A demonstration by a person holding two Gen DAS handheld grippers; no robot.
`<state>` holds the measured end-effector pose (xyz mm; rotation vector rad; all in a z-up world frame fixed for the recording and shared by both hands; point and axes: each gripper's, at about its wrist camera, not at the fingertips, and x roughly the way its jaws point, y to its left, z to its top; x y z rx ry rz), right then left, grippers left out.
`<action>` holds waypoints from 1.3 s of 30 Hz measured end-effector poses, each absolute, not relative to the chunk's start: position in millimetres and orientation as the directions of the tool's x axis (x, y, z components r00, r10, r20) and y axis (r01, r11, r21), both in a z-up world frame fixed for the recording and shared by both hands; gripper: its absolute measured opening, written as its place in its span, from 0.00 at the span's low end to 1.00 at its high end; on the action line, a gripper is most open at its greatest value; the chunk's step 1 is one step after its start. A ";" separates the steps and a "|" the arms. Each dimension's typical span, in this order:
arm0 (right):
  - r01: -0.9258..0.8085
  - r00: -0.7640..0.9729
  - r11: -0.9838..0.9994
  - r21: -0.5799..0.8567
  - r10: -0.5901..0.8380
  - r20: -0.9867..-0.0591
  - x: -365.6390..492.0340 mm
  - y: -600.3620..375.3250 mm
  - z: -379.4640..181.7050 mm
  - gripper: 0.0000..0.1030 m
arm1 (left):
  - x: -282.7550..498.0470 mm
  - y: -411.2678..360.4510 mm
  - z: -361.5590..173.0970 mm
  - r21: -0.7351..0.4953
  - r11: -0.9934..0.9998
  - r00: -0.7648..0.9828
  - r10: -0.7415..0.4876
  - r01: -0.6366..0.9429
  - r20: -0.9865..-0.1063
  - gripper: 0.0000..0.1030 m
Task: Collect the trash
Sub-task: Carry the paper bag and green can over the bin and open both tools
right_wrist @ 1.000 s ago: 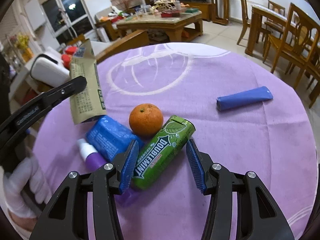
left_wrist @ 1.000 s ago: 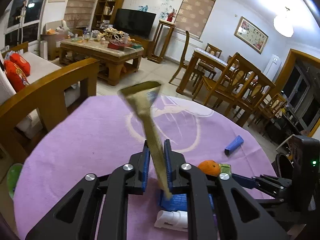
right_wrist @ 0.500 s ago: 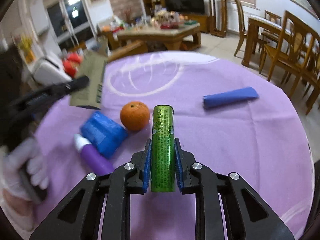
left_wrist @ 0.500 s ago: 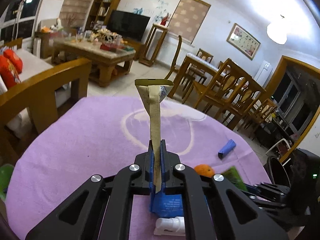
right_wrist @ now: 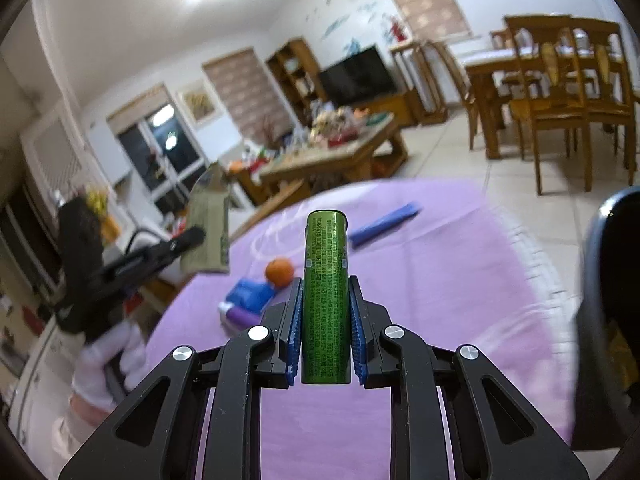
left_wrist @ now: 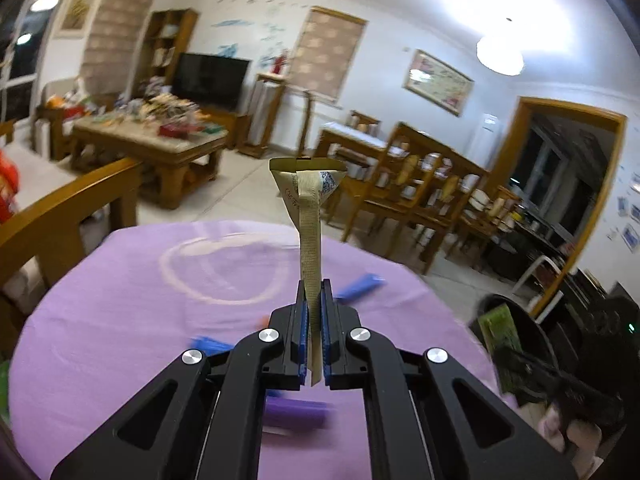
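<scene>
Lifted higher above the purple surface (left_wrist: 120, 312) than half a second ago, both hand-held grippers, each with its item carried up and toward the black bin at the surface's right edge.

Left wrist view:
- Left hand-held gripper (left_wrist: 314, 344): blue pads pressed together on the lower end of a tan paper packet (left_wrist: 309, 240), held edge-on and upright, top flared open above the fingers.
- Below, on the purple surface, blurred: a blue wrapper (left_wrist: 360, 284) past the fingertips, a blue pack (left_wrist: 210, 343) at left, a purple bottle (left_wrist: 296, 408) between the gripper arms, a sliver of orange (left_wrist: 262, 322) beside the left finger.
- At right, off the surface edge: black trash bin (left_wrist: 532, 328), with the green gum container (left_wrist: 500, 344) seen over its rim, clamped in the right hand-held gripper (left_wrist: 516, 364).

Right wrist view:
- Right hand-held gripper (right_wrist: 326, 332): pads pinching the green gum container (right_wrist: 326, 300), upright, printed side toward the camera.
- Purple surface (right_wrist: 440, 280) below and behind, carrying the orange (right_wrist: 279, 272), the blue pack (right_wrist: 252, 294) touching the purple bottle (right_wrist: 238, 316), and the blue wrapper (right_wrist: 384, 224) well apart toward the far edge.
- At left, raised off the surface: left hand-held gripper (right_wrist: 192, 240) gripping the tan paper packet (right_wrist: 208, 228), held in a white-gloved hand (right_wrist: 108, 360), blurred.
- At far right: dark rim of the trash bin (right_wrist: 600, 264), partly cut by the frame edge.
</scene>
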<state>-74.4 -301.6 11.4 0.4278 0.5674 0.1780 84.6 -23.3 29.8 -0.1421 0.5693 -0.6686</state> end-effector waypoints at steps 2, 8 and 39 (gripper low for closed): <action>-0.020 0.864 0.903 0.430 0.231 -0.446 -95.6 -323.9 21.4 0.20 | 69.8 -42.3 35.8 -0.291 0.758 0.623 -0.648 0.583 -0.439 0.06; 0.097 0.927 0.897 0.431 0.076 -0.367 -152.9 -405.4 38.2 0.20 | 20.1 -123.6 45.3 -0.255 0.668 0.550 -0.730 0.699 -0.406 0.06; 0.449 0.878 0.721 0.528 -0.246 -0.412 -259.7 -610.6 -32.7 0.21 | -53.9 -350.4 -30.7 -0.245 0.438 0.237 -0.787 0.865 -0.570 0.06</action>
